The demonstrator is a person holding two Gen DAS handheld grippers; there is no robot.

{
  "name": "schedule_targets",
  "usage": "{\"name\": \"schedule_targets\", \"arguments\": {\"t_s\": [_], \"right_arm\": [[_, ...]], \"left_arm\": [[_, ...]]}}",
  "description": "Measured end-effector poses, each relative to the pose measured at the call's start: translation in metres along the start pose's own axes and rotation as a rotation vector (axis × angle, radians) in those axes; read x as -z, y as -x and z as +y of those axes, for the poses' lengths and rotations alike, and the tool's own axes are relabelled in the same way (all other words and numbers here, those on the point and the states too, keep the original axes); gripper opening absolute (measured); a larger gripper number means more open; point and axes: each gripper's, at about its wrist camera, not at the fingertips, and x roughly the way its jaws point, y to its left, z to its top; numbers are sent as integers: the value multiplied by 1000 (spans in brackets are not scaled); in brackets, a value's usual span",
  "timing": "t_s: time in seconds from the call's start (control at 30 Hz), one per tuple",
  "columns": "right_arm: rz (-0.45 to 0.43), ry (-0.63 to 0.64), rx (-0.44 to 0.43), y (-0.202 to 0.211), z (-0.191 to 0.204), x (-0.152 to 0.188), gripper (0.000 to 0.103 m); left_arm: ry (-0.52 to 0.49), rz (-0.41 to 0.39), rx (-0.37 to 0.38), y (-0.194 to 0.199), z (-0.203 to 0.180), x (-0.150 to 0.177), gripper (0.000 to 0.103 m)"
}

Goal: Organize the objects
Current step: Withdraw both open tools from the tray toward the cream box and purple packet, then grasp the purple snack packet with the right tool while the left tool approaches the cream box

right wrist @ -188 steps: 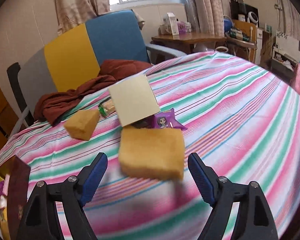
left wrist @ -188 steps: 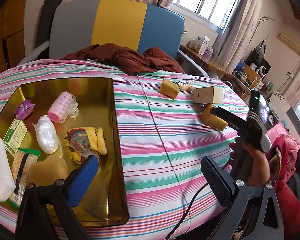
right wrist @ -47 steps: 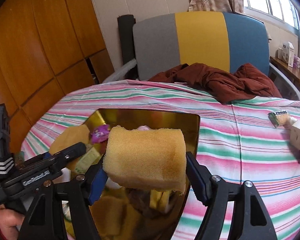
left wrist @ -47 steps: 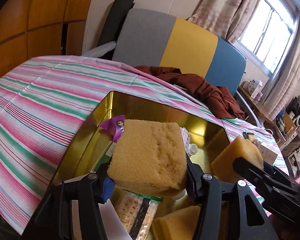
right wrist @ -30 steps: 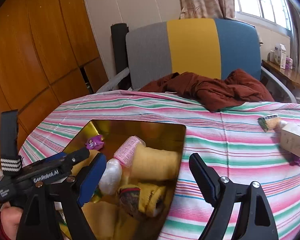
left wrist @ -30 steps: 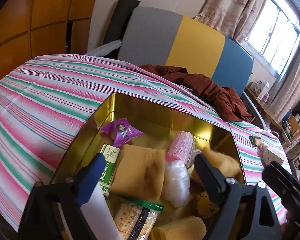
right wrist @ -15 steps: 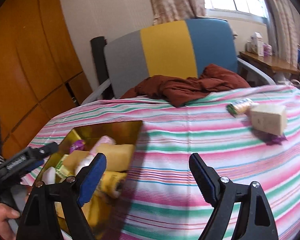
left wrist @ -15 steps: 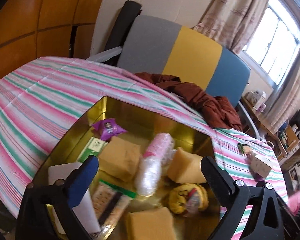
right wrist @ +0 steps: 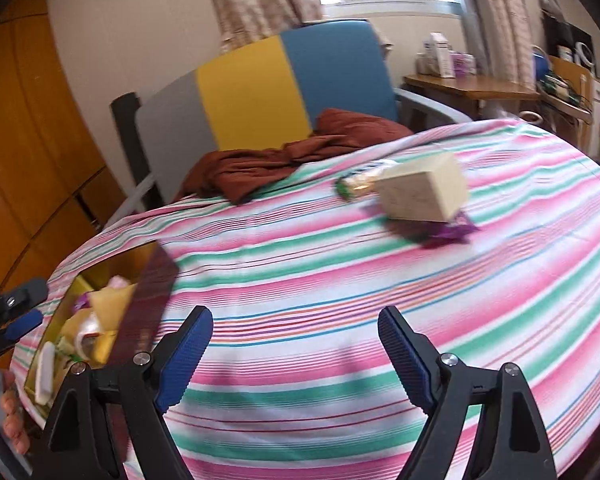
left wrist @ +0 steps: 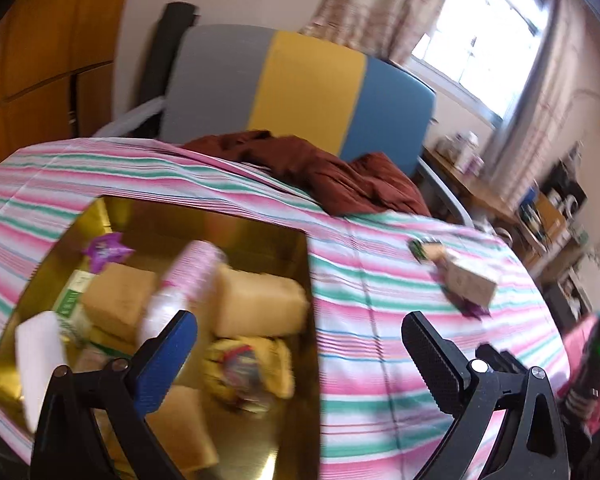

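Observation:
A gold tray (left wrist: 220, 224) at the left holds yellow sponges (left wrist: 256, 304), a pink roller (left wrist: 192, 268), a purple packet (left wrist: 106, 250), a white bar (left wrist: 40, 352) and a yellow fabric piece (left wrist: 248, 364). My left gripper (left wrist: 298, 332) hangs open and empty above the tray's right wall. Out on the striped cloth lie a beige box (right wrist: 424, 192), a green snack packet (right wrist: 360, 184) and a purple packet (right wrist: 452, 232) partly under the box. My right gripper (right wrist: 294, 328) is open and empty over bare cloth, between the tray (right wrist: 152, 300) and the box (left wrist: 470, 284).
A chair (left wrist: 300, 88) with a grey, yellow and blue back stands behind the table, and a rust-brown cloth (left wrist: 332, 172) drapes over the far edge. A wooden side table (right wrist: 472, 84) with bottles is at the back right. A person's fingers (right wrist: 12, 408) show at the left.
Both grippers let their sponges go into the tray. Both then swung right, away from the tray and toward the box. The left jaws stand wider than before.

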Motion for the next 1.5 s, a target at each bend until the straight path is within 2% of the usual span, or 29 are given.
{"name": "schedule_targets", "arguments": {"t_s": [0.23, 0.4, 0.6, 0.77, 0.87, 0.93, 1.0, 1.07, 1.2, 1.3, 1.43, 1.5], "right_arm": [[-41, -79, 51, 1, -63, -20, 86], [-95, -149, 66, -6, -105, -58, 86], [-90, -216, 40, -43, -133, -107, 86], [-3, -188, 4, -77, -125, -114, 86], [37, -131, -102, -80, -99, -97, 85], [75, -72, -210, -76, -77, -82, 83], [45, -8, -249, -61, -64, -68, 82], [-42, 3, -202, -40, -71, -61, 82], [-137, -126, -47, -32, -109, -71, 82], [-125, -198, -46, -48, -130, -94, 82], [-56, -158, -31, -79, -127, -119, 82], [-4, -148, -65, -91, -116, -118, 82]], "left_arm": [[-117, 63, 65, -17, -49, 21, 103], [-142, 111, 82, -30, -66, 32, 103], [-153, 139, 75, -35, -72, 39, 103], [-144, 137, 59, -37, -69, 37, 103], [-113, 128, 45, -38, -65, 33, 103], [-91, 131, 44, -39, -63, 30, 103], [-71, 127, 42, -40, -61, 28, 103], [-61, 121, 38, -39, -60, 27, 103], [-45, 110, 29, -40, -58, 26, 103], [-41, 132, 36, -43, -60, 25, 103], [-61, 117, 25, -40, -61, 24, 103], [-65, 110, 11, -40, -59, 22, 103]]}}
